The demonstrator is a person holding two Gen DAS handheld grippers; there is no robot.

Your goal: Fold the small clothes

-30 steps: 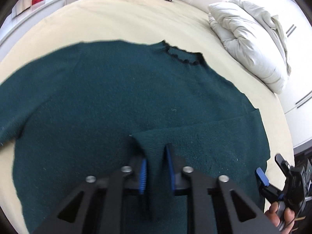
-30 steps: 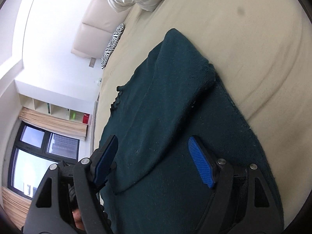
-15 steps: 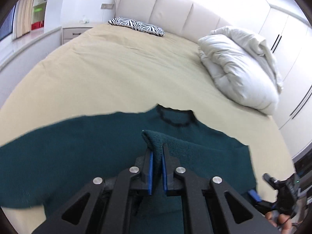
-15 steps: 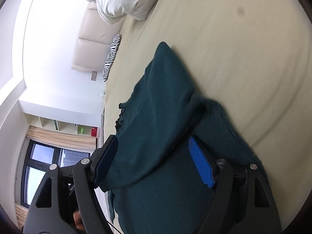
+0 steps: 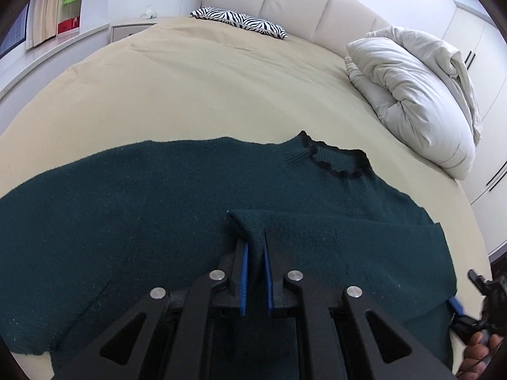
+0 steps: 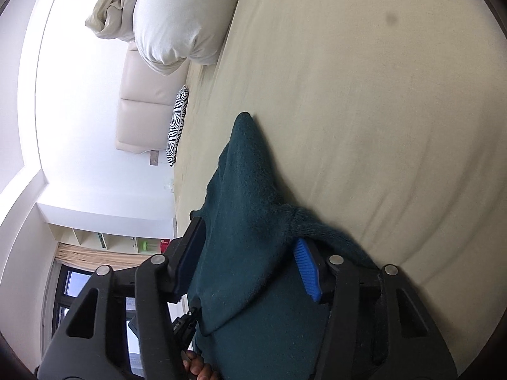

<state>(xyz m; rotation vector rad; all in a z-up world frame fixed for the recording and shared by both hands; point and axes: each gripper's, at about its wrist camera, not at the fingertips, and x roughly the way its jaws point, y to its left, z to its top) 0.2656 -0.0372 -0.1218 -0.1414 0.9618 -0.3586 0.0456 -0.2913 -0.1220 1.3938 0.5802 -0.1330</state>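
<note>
A dark green sweater (image 5: pixel 133 221) lay spread across the near part of the beige bed (image 5: pixel 202 88), its scalloped collar (image 5: pixel 336 161) toward the far side. The left gripper (image 5: pixel 254 250) was pressed together on the sweater's cuff, folded over the body. The right gripper (image 6: pixel 247 247) was closing, jaws still apart around a fold of the sweater; contact was unclear. A white duvet (image 5: pixel 412 95) sat far right, a zebra pillow (image 5: pixel 237 22) by the headboard.
</note>
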